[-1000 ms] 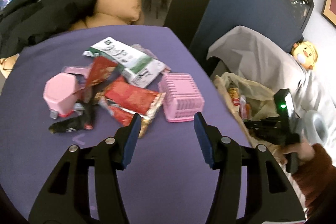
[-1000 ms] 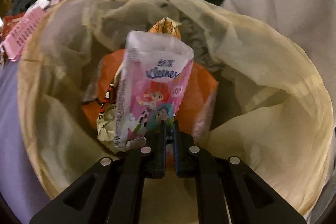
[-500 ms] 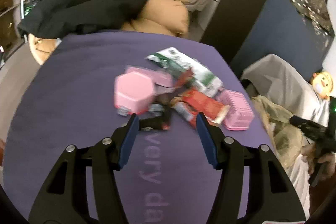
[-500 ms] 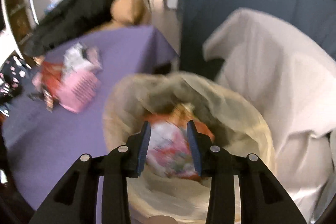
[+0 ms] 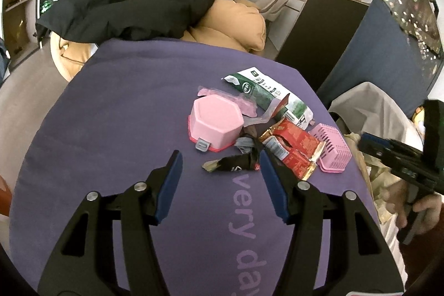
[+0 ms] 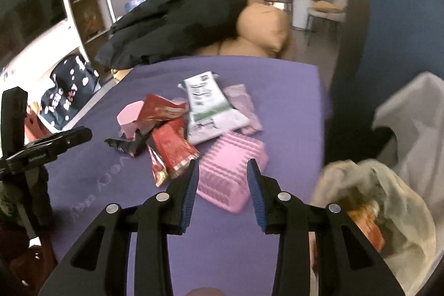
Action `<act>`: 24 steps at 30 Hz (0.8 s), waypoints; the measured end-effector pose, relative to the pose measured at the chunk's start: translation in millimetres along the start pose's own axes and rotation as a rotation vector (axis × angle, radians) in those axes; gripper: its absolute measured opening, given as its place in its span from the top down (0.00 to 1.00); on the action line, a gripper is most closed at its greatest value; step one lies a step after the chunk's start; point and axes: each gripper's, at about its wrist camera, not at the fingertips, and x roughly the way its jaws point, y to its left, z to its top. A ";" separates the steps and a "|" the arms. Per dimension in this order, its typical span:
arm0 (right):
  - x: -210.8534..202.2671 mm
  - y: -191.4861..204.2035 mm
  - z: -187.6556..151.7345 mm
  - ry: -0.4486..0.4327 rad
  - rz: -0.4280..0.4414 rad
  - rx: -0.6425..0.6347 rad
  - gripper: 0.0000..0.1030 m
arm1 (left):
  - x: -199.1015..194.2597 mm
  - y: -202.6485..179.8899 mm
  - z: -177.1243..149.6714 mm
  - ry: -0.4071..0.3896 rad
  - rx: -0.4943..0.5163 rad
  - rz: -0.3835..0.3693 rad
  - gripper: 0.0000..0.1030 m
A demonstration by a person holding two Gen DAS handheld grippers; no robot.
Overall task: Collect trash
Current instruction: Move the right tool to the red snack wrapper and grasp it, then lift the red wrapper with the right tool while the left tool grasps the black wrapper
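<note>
1. The step in hand looks like the return to the pile for another piece: both grippers are empty over the purple tablecloth (image 5: 133,107), and wrappers are still heaped toward its far right corner.
2. The left gripper (image 5: 219,171) has its fingers spread with nothing between them. It points at a dark torn wrapper (image 5: 233,164) lying just beyond its fingertips, next to the pink hexagonal box (image 5: 215,124).
3. The right gripper (image 6: 222,179) has just been opening and now stands partly spread and empty, aimed over the pink slatted basket (image 6: 231,174) near the tablecloth's right edge.
4. The next move probably calls for lowering one gripper onto a single flat wrapper, such as the red snack wrapper (image 6: 169,146), and pinching an edge that sticks up, since the pieces overlap.
5. The trash bag (image 6: 388,201) hangs just off the tablecloth's right edge, with an orange packet already inside; only the right wrist view shows its contents.
6. The left wrist view alone shows the green-and-white packet (image 5: 266,93) printed side up and the person's hand (image 5: 416,204) on the right gripper's handle.
7. The right wrist view alone shows a dark spotted bag (image 6: 68,90) beyond the tablecloth's left edge.
</note>
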 end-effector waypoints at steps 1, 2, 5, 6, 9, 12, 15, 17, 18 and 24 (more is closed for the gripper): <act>3.2 3.2 2.3 0.004 -0.001 -0.008 0.67 | -0.4 -0.5 0.0 -0.001 0.006 -0.009 0.47; 9.4 6.7 5.9 0.010 0.000 -0.013 0.67 | -0.6 -2.0 -0.3 -0.003 0.016 -0.017 0.47; 15.8 12.0 7.9 0.013 0.027 -0.021 0.67 | 1.4 -7.4 -2.7 0.002 0.044 -0.048 0.47; 17.8 15.5 7.5 0.018 0.042 -0.031 0.67 | 3.5 -8.5 -3.5 0.012 0.049 -0.059 0.47; 23.9 25.5 7.9 0.031 0.070 -0.052 0.67 | 9.2 -8.9 -4.5 0.027 0.045 -0.043 0.47; 33.2 35.7 13.6 0.042 0.083 -0.087 0.67 | 12.8 -0.5 -3.7 0.040 0.009 0.001 0.47; 52.3 50.1 23.3 0.073 0.078 -0.152 0.67 | 12.3 8.5 -3.1 0.045 -0.021 0.025 0.47; 66.3 57.8 27.6 0.098 0.067 -0.185 0.67 | 10.4 11.9 -2.2 0.040 -0.026 0.032 0.47; 72.8 60.9 29.0 0.113 0.060 -0.200 0.67 | 9.6 13.0 -1.6 0.039 -0.027 0.033 0.47; 83.1 67.5 18.8 0.156 0.037 -0.202 0.67 | 10.2 17.6 -2.3 0.046 -0.024 0.035 0.47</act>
